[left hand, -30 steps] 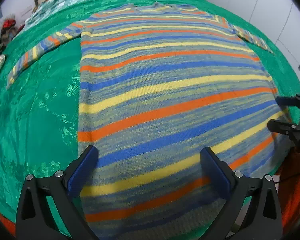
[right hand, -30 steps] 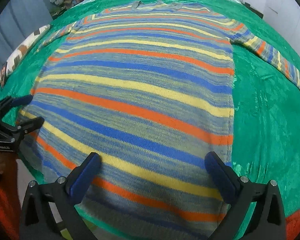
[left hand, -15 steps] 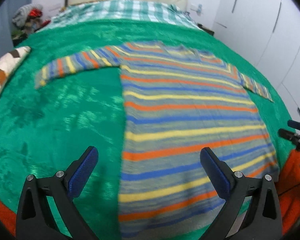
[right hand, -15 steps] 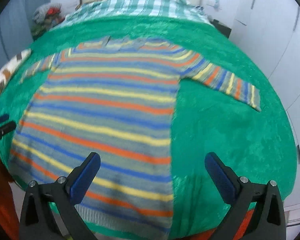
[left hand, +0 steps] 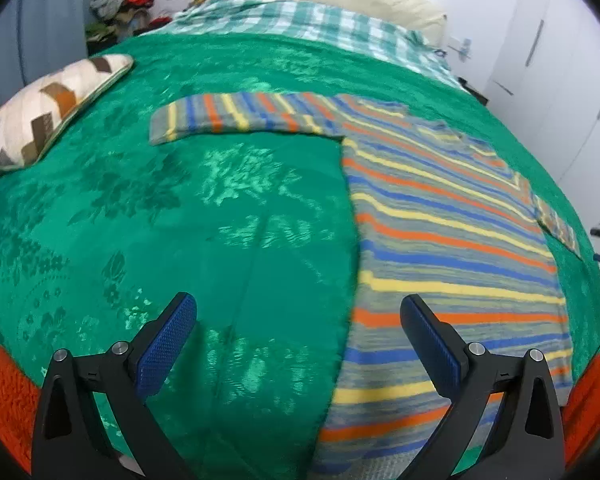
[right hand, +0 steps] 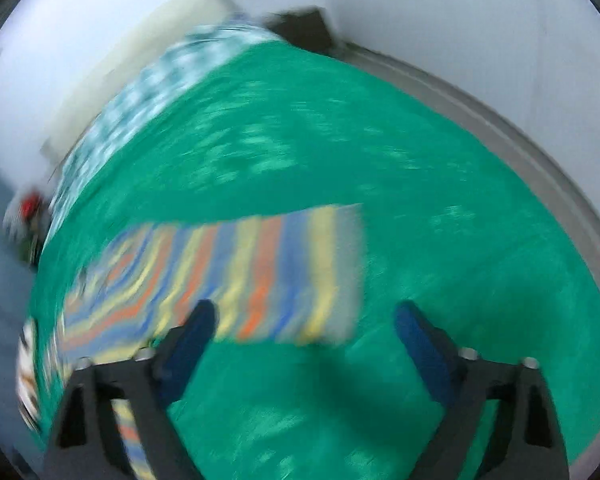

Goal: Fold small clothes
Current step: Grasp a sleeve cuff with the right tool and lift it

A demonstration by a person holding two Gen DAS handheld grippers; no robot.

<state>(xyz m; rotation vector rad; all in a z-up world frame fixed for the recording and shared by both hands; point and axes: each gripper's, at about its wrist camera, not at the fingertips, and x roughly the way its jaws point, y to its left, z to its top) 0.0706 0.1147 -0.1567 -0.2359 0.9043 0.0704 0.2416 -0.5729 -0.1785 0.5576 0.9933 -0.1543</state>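
Striped sweater (left hand: 440, 240) laid flat on green bed cover (left hand: 180, 220), left gripper (left hand: 298, 340) and right gripper (right hand: 304, 340) held wide above cover, nothing gripped.

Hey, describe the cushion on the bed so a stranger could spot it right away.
Start at the big green bedspread. Go to its left edge, beyond the end of the striped sweater's outstretched sleeve: the cushion lies there. It alone has a cream cover with brown zigzag chevrons.

My right view is smeared all over: the sleeve (right hand: 260, 272) at 12 o'clock shows only soft stripes. In my left view the sweater (left hand: 440, 248) hem runs off at 5 o'clock, behind my finger (left hand: 430, 350); its far sleeve is foreshortened.
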